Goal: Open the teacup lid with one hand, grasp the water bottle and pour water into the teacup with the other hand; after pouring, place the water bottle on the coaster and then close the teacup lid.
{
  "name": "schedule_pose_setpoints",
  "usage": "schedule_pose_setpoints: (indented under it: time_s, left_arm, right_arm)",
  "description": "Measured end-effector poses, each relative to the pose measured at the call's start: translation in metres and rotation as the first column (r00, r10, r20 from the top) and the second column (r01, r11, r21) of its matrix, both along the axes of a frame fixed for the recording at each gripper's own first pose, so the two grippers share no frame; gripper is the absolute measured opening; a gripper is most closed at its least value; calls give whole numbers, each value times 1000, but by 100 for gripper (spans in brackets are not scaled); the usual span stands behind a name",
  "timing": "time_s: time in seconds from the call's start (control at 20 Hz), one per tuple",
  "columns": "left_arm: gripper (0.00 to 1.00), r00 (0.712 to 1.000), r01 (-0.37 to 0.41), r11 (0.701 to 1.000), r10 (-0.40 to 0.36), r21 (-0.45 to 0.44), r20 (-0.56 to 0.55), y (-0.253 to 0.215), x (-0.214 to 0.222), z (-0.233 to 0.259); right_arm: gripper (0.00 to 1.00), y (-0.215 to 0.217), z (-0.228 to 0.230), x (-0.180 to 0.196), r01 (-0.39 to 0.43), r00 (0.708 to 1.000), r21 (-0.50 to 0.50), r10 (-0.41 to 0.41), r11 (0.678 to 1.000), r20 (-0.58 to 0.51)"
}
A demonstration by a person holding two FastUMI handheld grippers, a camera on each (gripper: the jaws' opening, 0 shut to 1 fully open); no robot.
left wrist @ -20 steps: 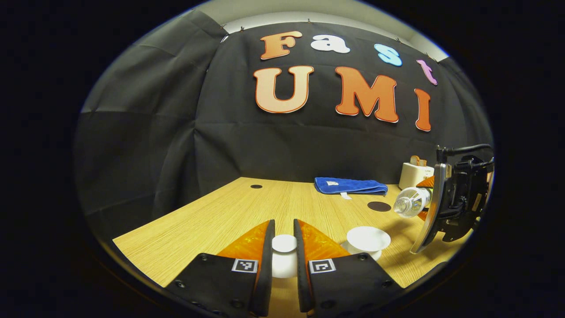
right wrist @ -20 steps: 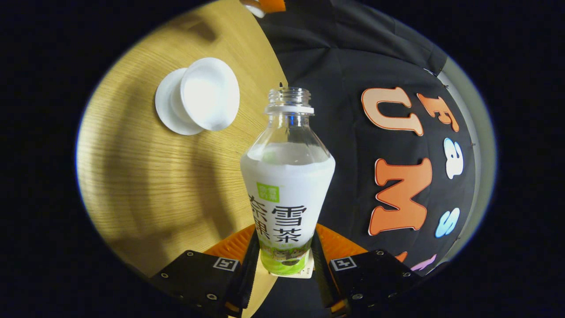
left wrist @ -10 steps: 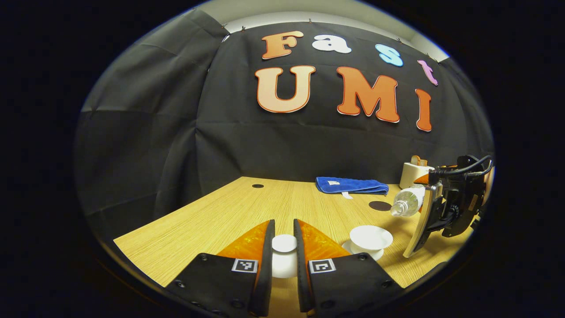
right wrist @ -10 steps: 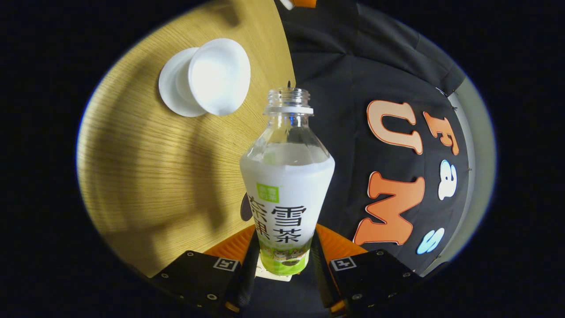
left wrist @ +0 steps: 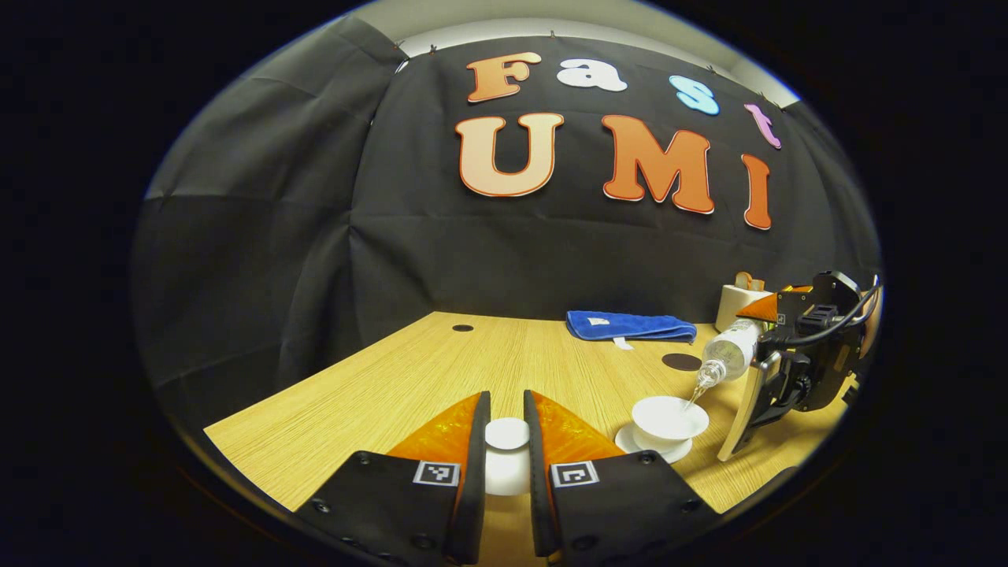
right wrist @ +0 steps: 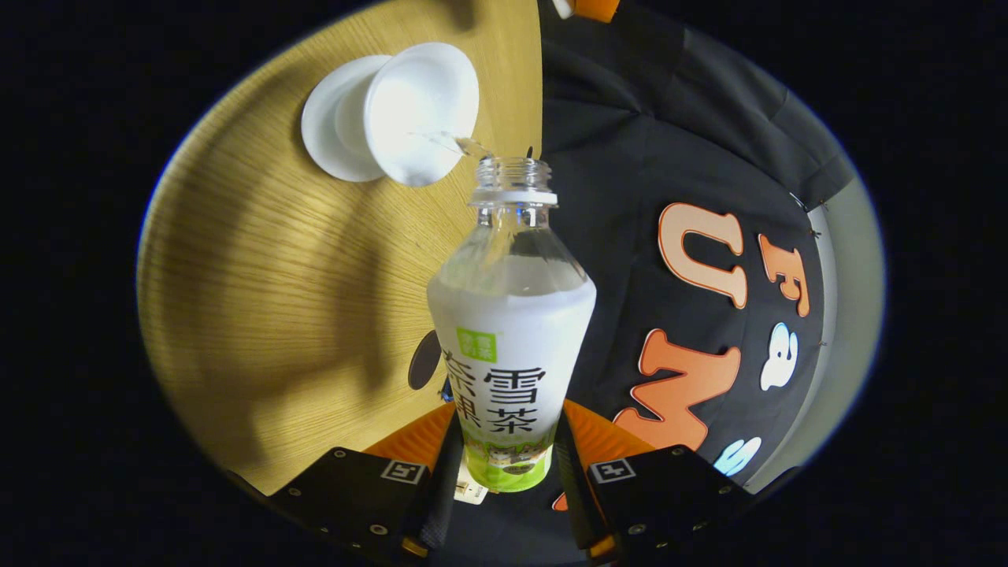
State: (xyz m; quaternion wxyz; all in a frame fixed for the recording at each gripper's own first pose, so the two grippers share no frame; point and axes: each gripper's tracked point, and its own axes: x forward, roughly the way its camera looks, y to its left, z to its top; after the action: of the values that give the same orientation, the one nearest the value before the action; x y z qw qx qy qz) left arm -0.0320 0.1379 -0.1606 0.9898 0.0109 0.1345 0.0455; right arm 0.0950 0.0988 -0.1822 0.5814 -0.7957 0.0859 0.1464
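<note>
My left gripper [left wrist: 506,441] is shut on the white teacup lid [left wrist: 506,434], held just above the wooden table [left wrist: 409,386]. To its right the white teacup [left wrist: 668,416] stands uncovered on its saucer [left wrist: 642,447]. My right gripper [right wrist: 504,472] is shut on the clear water bottle [right wrist: 510,346], which has a white label and no cap. The water bottle [left wrist: 728,356] is tipped mouth-down over the cup, and a thin stream of water [right wrist: 449,143] runs into the teacup [right wrist: 421,102]. A dark round coaster [left wrist: 682,361] lies behind the cup.
A folded blue cloth [left wrist: 630,326] lies at the table's back edge. A small white box [left wrist: 736,298] stands at the back right. A small dark hole [left wrist: 463,327] marks the table's far left part.
The right gripper tilted the bottle further and brought its mouth down over the cup; water now streams out. The left gripper and lid stayed still.
</note>
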Motion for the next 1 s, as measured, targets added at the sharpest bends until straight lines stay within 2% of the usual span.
schedule_pose_setpoints:
  time_s: [0.3,0.35,0.4,0.8,1.0]
  left_arm:
    - [28,1000,1,1000,-1,11,1,2,-2,2]
    - [28,1000,1,1000,-1,13,4,2,-2,4]
    - [28,1000,3,1000,-3,15,5,2,-2,4]
    - [28,1000,19,1000,-19,19,9,-5,-2,8]
    - [28,1000,26,999,-26,25,8,-8,-1,6]
  right_arm:
    - [61,4,4,2,-30,999,-22,31,999,29]
    - [58,5,5,1,-34,999,-25,35,999,39]
    - [61,6,6,-1,-38,998,-28,39,999,46]
    - [61,12,11,-6,-62,995,-51,66,997,79]
    - [61,15,15,-3,-97,990,-83,105,992,95]
